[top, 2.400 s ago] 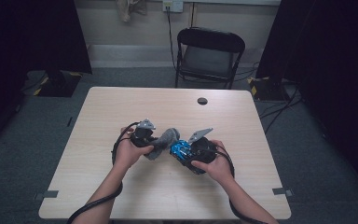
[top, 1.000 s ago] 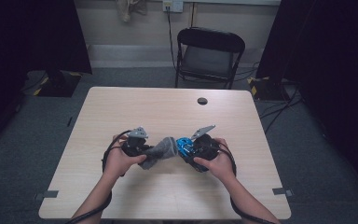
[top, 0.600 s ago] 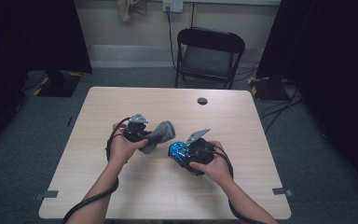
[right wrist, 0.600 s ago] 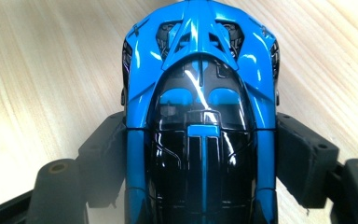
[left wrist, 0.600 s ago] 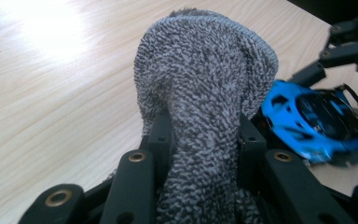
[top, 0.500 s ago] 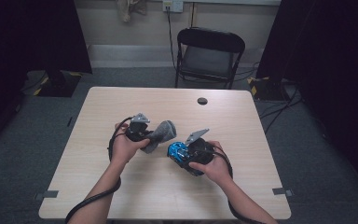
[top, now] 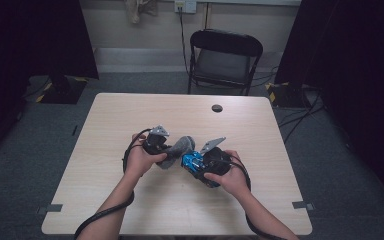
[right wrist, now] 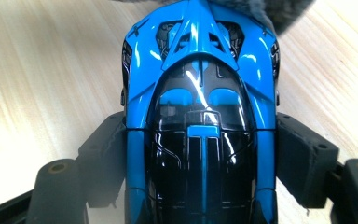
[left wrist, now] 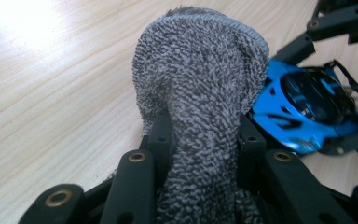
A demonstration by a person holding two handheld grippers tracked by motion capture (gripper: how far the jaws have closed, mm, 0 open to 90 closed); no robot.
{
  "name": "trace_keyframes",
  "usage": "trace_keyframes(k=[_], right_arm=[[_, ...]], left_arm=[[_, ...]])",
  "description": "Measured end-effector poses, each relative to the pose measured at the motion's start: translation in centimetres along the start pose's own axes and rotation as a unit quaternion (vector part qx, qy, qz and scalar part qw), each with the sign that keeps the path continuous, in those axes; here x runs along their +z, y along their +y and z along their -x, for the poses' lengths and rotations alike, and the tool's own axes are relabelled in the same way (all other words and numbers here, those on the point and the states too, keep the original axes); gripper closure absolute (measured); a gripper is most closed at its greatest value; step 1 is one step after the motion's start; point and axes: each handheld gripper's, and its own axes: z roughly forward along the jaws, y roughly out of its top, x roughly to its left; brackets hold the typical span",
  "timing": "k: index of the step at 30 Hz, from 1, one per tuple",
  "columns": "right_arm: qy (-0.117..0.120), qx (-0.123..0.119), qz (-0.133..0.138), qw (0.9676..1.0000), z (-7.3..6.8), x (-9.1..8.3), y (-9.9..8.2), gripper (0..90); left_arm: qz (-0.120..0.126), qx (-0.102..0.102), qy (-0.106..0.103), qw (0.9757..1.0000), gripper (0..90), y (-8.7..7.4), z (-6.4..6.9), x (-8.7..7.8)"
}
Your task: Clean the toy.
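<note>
This looks like a lab or recording studio rather than a home; a bare pale wooden table (top: 260, 125) stands alone on grey carpet (top: 30, 150), flanked by black curtains (top: 35, 35). A black folding chair (top: 225, 60) faces it; cables (top: 300, 115) trail over the floor, tape marks (top: 50, 208) fix positions, and a wall socket (top: 185, 6) feeds a cord.

My overhead camera looks forward and down on the counter (top: 130, 200). My two gripper cameras sit very close; both share the blue toy car (left wrist: 307, 109).
</note>
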Motion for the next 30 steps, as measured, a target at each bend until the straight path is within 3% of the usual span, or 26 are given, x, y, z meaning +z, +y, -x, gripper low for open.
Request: trace_keyframes(k=[13,25,30], right_arm=[[-0.009,0.018,-0.007,0.9998,0.8,0.1,-0.2,26.1],[-0.021,0.032,-0.012,0.9992,1.4,-0.1,0.0,26.1],[-0.023,0.034,-0.013,0.9991,1.7,-0.2,-0.1,26.1]], left_arm=[[0.006,-0.011,-0.014,0.9998,66.8,-1.7,0.2,-1.3],[0.008,-0.002,-0.027,0.9996,66.8,-2.5,1.2,-1.9],[0.003,0.012,-0.033,0.9994,66.8,-2.7,2.2,-2.3]])
